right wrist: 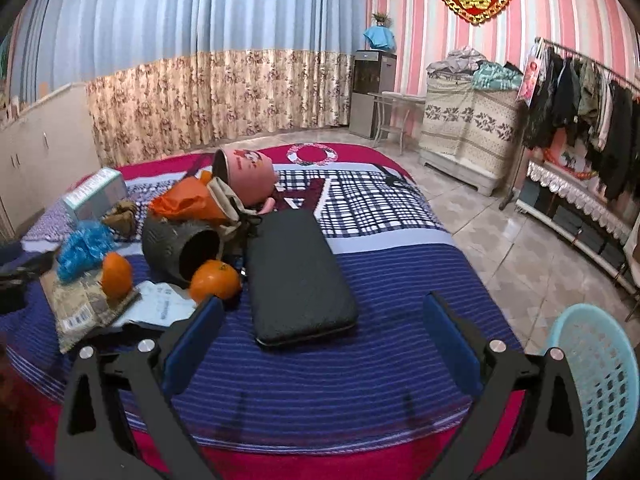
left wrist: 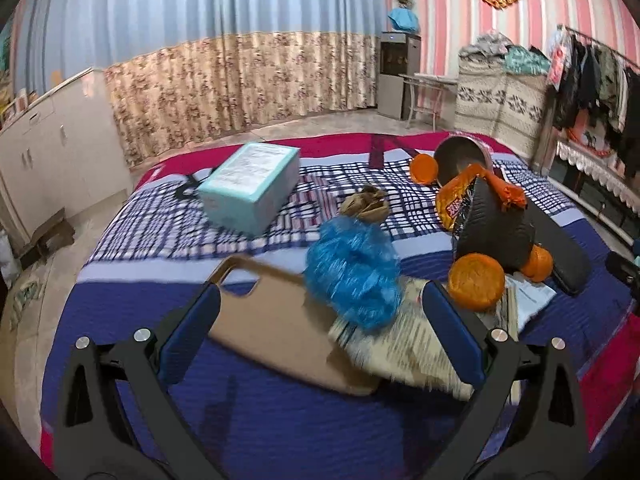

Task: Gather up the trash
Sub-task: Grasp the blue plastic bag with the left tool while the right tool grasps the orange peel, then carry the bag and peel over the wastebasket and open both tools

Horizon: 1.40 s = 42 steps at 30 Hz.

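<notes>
From the left wrist, the left hand-held gripper (left wrist: 320,316) hangs spread wide and empty over the bed (left wrist: 260,420), framing a crumpled blue plastic wad (left wrist: 354,272) lying on a tan phone case (left wrist: 276,336) and a printed wrapper (left wrist: 404,348), likely its target. From the right wrist, the right hand-held gripper (right wrist: 324,328) is likewise spread and empty near a black case (right wrist: 298,276); only this view shows the pale blue basket (right wrist: 600,380) beside the bed, probably where the trash goes.

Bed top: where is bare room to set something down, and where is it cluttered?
Free: striped blanket right of the black case, and the near strip before the right gripper. Crowded: left, around the oranges, blue plastic wad and papers.
</notes>
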Tool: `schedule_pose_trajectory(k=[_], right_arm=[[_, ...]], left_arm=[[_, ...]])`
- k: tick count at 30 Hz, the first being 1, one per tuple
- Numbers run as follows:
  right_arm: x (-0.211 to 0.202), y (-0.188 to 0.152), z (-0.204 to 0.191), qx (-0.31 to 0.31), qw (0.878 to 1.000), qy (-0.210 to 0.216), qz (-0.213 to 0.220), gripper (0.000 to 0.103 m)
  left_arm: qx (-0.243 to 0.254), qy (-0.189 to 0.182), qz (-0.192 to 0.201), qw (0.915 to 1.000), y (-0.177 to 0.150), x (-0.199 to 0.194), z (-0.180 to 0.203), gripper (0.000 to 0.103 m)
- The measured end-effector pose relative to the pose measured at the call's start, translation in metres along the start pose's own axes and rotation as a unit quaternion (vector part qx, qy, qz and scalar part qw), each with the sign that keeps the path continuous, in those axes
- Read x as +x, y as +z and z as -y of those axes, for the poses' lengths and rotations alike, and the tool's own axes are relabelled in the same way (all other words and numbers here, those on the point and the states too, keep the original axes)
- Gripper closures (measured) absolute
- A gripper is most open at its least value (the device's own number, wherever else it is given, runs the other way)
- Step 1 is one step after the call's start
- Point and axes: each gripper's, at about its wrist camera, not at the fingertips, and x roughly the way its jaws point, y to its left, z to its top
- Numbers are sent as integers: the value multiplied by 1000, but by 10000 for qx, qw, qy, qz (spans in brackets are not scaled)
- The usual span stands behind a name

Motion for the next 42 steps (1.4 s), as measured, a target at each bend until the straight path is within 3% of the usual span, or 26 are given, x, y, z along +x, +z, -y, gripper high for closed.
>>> schedule_pose_trajectory(k=[2,4,6,8,11,18,21,23,24,26,28,33,38,42], right_arm=[[0,1,-6,12,10000,90,-1,6],[0,2,-15,-54,9998,167,-47,6],[1,3,-28,-174,9994,279,-84,7],[1,5,-43,-282,9987,403,-109,8],[4,6,-65,-447,9972,574,-182,17],[19,10,-128,-784,9898,1127,-385,34],[34,10,-153,-939,9852,1306,-595,51],[47,9,-165,-952,9816,1404,-877,69],[53,8,-168,-942,9802,1421,-1006,71],[55,6,-171,-962,9794,1485,-975,83],[46,8,-170,-1019,9804,1466,-836,89],[5,25,-137,-935,9866,1304,-311,90],[-37,33,-70,-607,9939,921,32,90],[-67,28,-3,-194,9990,352,190,90]], left_arm=[[38,-138,-127,9998,6,14,3,6],[2,-309,-337,9990,9,30,4,17],[-18,-458,-608,9971,9,43,4,45],[-11,-517,-836,9952,5,51,4,62],[-42,-469,-616,9970,1,33,-3,70],[-107,-210,-186,9995,-13,-24,-34,72],[-181,-126,-27,9998,-16,-40,-50,72],[-216,-80,-11,9997,-16,-45,-58,72],[-262,-44,-12,9996,-15,-47,-62,72],[-344,-36,-15,9994,-13,-49,-67,72],[-413,-53,39,9991,-10,-53,-69,72],[-352,-108,287,9989,0,-65,-55,72],[-225,-328,405,9984,9,-73,-26,72],[-108,-556,455,9974,16,-77,4,72]])
